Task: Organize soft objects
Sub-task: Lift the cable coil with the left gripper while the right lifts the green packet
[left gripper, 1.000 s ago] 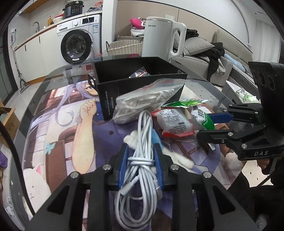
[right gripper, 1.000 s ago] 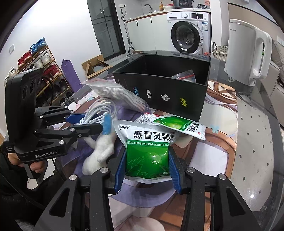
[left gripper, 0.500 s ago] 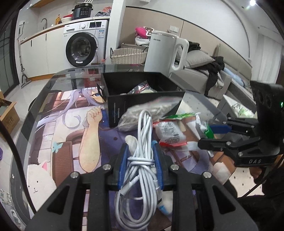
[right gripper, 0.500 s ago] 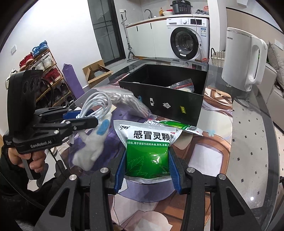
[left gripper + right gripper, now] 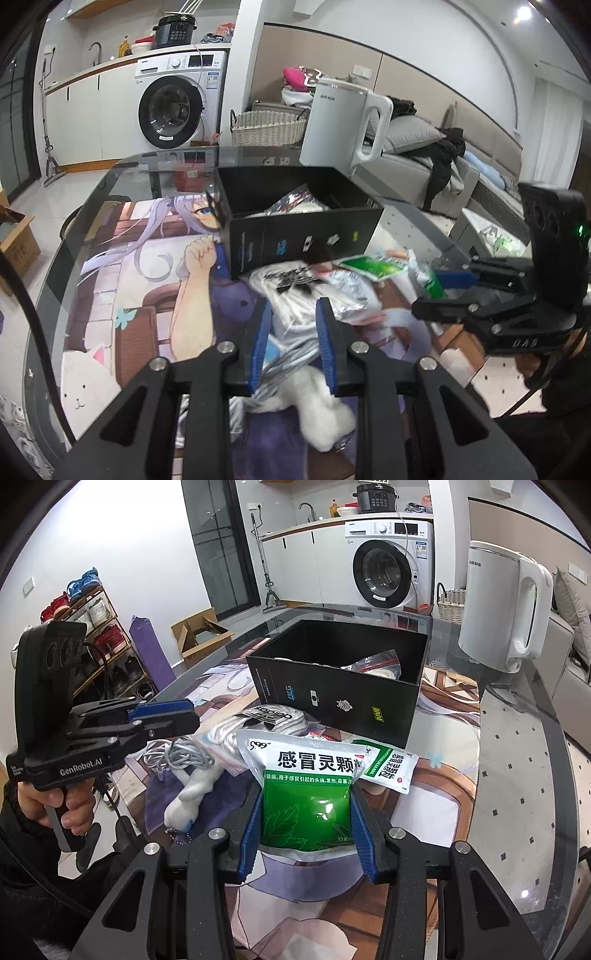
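Observation:
My right gripper [image 5: 303,801] is shut on a green and white medicine pouch [image 5: 306,794], held above the table. My left gripper [image 5: 293,321] is open and empty above the pile; it also shows in the right wrist view [image 5: 173,716]. The coiled white cable [image 5: 177,757] lies loose on the mat beside a white plush toy [image 5: 192,794]; both show blurred under the left gripper, cable [image 5: 291,358], toy [image 5: 325,410]. A clear bag of white items [image 5: 266,720] lies in front of the open black box [image 5: 388,720].
A white kettle [image 5: 502,609] stands behind the box on the glass table [image 5: 524,775]. A smaller green sachet [image 5: 391,768] and other packets [image 5: 351,291] lie by the box front. One bag [image 5: 373,664] sits inside the box.
My left gripper opened and let go of the coiled cable, which dropped onto the mat by the plush toy. The gripper rose and drew back. The right gripper keeps the pouch.

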Tool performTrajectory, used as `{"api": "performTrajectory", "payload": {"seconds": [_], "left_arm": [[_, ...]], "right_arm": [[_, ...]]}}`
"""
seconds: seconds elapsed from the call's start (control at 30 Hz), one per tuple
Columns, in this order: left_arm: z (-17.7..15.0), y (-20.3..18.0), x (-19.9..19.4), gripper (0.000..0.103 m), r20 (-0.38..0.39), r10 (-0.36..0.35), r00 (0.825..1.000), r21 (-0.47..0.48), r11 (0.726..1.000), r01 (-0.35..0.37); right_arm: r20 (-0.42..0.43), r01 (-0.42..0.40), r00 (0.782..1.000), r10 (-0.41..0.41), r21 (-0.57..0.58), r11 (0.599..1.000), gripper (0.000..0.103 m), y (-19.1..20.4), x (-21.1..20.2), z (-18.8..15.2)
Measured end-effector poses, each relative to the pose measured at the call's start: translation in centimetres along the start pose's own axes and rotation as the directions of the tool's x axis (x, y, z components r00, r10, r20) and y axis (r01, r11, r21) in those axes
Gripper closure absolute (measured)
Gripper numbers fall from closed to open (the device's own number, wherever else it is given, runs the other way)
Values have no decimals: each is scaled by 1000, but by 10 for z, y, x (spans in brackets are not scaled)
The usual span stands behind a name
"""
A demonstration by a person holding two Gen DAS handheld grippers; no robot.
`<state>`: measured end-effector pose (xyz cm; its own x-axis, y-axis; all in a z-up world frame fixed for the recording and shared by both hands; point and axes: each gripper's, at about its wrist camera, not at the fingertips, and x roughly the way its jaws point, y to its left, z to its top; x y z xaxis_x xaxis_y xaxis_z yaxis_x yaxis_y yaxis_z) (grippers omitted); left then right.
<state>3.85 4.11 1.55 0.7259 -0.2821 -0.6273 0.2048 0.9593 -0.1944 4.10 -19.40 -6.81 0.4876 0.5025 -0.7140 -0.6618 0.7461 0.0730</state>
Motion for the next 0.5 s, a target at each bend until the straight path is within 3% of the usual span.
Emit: {"api": "performTrajectory", "payload": {"seconds": [0.1, 0.17, 0.2, 0.5], "left_arm": [[-3, 7, -2, 67, -4, 8, 1000, -26, 1000, -9], [-5, 9, -6, 47, -2, 12, 1000, -22, 1000, -12], [-6, 9, -8, 45, 3, 13, 1000, -20, 1000, -13], [-20, 9, 10, 44, -87, 24, 996, 26, 999, -22]], "right_arm": [[-3, -2, 1000, 2, 5, 1000, 59, -1, 1, 0], [-3, -2, 1000, 2, 8, 1000, 59, -2, 1, 0], [-3, -3, 1000, 3, 7, 1000, 59, -2, 2, 0], [-3, -7, 1000, 7, 4, 1000, 59, -2, 2, -2]]}}
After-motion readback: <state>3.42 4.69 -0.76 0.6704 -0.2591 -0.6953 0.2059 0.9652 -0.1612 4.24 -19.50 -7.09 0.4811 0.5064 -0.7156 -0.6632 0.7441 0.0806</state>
